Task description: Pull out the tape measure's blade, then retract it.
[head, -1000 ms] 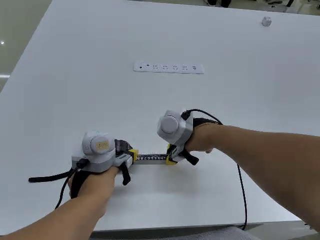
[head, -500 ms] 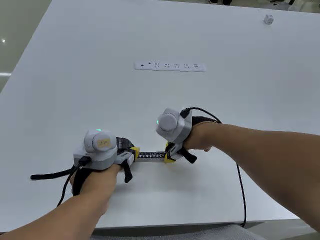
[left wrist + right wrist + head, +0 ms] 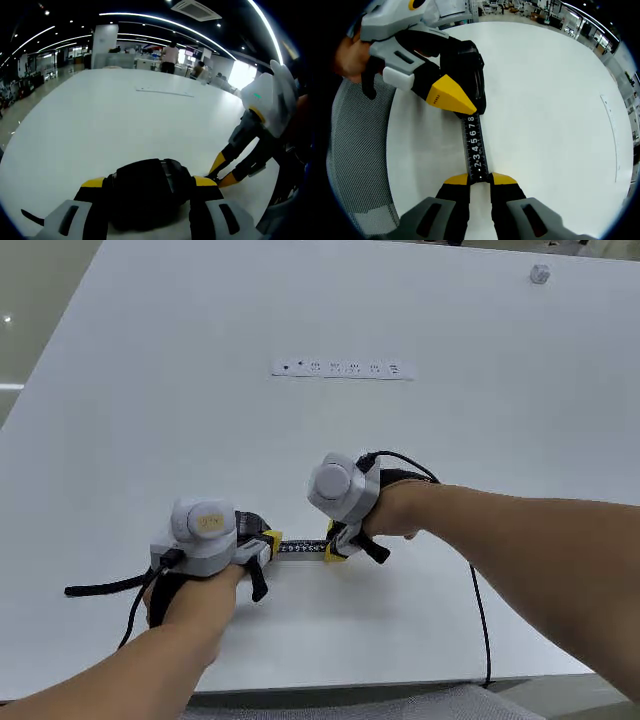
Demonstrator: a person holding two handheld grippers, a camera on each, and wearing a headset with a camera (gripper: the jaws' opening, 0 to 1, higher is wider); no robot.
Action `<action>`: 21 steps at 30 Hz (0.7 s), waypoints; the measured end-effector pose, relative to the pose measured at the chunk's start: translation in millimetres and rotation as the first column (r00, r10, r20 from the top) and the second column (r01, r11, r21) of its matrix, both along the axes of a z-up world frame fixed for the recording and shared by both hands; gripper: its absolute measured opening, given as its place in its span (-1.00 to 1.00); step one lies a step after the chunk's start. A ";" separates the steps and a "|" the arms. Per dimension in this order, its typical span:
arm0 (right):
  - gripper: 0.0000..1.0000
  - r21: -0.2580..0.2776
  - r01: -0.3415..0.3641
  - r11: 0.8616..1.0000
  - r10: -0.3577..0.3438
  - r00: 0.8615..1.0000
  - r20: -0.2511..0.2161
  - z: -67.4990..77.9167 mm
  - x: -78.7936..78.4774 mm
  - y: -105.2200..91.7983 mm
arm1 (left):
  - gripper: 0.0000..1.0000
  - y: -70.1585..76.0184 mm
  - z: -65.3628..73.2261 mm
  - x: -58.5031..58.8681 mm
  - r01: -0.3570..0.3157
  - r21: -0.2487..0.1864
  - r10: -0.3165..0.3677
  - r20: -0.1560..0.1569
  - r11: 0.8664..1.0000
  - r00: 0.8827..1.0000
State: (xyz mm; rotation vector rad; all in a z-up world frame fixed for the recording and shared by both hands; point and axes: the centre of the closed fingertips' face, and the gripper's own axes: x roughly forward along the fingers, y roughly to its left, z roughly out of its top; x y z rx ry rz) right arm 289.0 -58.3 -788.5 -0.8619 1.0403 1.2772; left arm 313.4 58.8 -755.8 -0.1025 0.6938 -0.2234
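Observation:
A black tape measure case [image 3: 251, 529] sits near the table's front edge, and my left gripper [image 3: 262, 544] is shut on it. In the left gripper view the case [image 3: 147, 192] bulges between the two yellow-tipped jaws of my left gripper [image 3: 149, 182]. A short length of blade [image 3: 301, 548] runs right from the case to my right gripper [image 3: 332, 549]. In the right gripper view the blade [image 3: 476, 145] shows numbers 2 to 8, and my right gripper [image 3: 480, 178] is shut on its end. The case [image 3: 466, 70] lies just beyond.
A white power strip [image 3: 342, 368] lies mid-table, and a small white object [image 3: 539, 273] sits far back right. A black cable [image 3: 479, 610] trails from the right hand over the table's front edge [image 3: 380, 680]. A grey mesh chair [image 3: 357, 165] is below that edge.
The exposed blade has grown shorter. My right gripper has moved left toward the case with the blade end; the left gripper has barely moved.

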 end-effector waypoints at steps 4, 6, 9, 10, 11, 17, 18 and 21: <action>-0.70 0.002 -0.004 1.000 0.004 1.000 -0.001 -0.4 -0.5 3.0 | 0.23 0.0 0.0 0.2 -0.001 -0.003 0.001 -0.002 1.000 1.000; -0.70 0.001 -0.006 1.000 0.006 1.000 -0.001 -0.7 -0.2 4.3 | 0.23 0.0 0.0 0.1 -0.001 -0.004 0.001 -0.003 1.000 1.000; -0.70 0.003 -0.008 1.000 0.008 1.000 -0.002 -1.0 0.1 6.3 | 0.23 0.2 0.1 -0.1 -0.001 -0.005 0.001 -0.003 1.000 1.000; -0.70 0.004 -0.009 1.000 0.009 1.000 -0.001 -1.0 -0.1 6.9 | 0.23 0.3 0.1 -0.1 -0.001 -0.006 0.001 -0.003 1.000 1.000; -0.70 0.007 -0.010 1.000 0.010 1.000 0.000 -0.9 -0.2 7.9 | 0.23 0.5 0.3 -0.2 -0.002 -0.007 0.002 -0.003 1.000 1.000; -0.70 0.019 -0.017 1.000 0.017 1.000 0.009 -1.1 -0.9 11.1 | 0.23 1.1 0.7 -0.6 -0.004 -0.012 0.004 0.000 1.000 1.000; -0.70 0.025 -0.009 1.000 0.009 1.000 0.006 -0.9 -0.4 11.8 | 0.23 1.2 0.7 -0.6 -0.004 -0.014 0.004 -0.001 1.000 1.000; -0.70 0.035 0.013 0.999 -0.013 1.000 -0.005 -0.9 0.8 13.4 | 0.23 1.3 1.1 -1.0 0.000 -0.016 0.000 0.001 1.000 1.000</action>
